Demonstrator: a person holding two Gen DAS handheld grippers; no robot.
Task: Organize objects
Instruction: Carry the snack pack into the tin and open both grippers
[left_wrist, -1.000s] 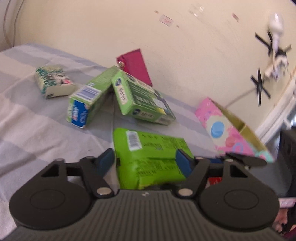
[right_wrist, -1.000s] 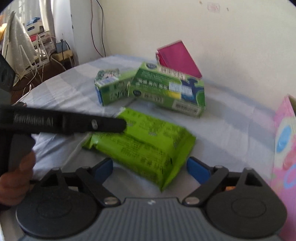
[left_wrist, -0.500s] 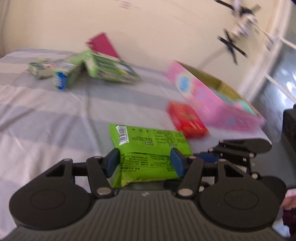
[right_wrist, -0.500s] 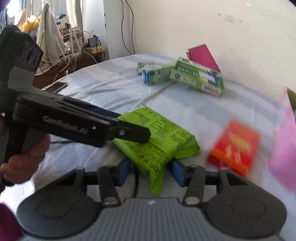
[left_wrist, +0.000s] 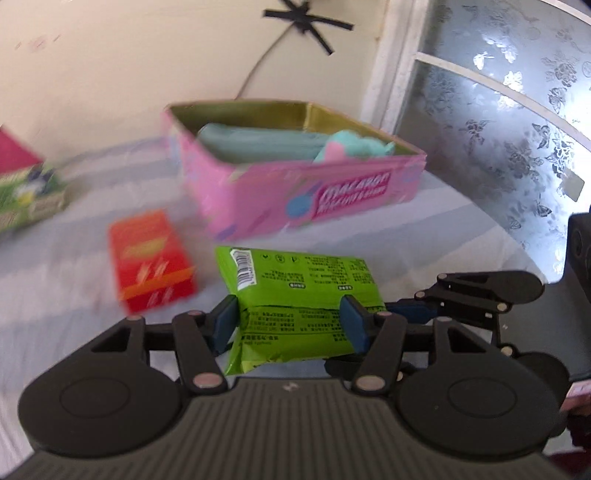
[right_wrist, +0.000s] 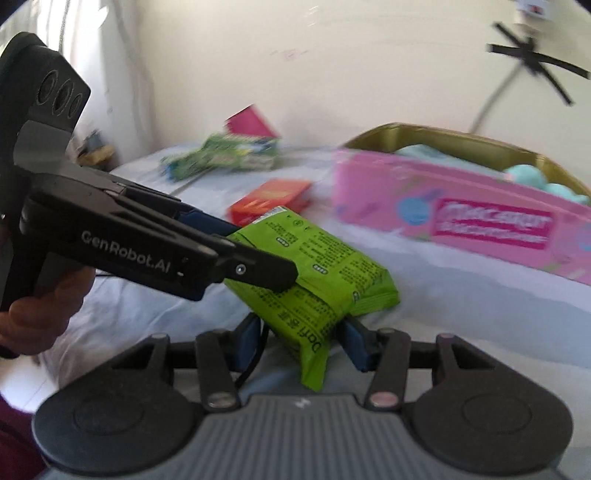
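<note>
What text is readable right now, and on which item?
"GenRobot.AI": white lettering on the black left gripper.
"Dorf" plus a few blurred characters: bright green plastic snack packet; its fine print and barcode are too small.
"Macaron", roughly: open pink tin box; second line blurred.
Red-orange carton: unreadable blur.
</note>
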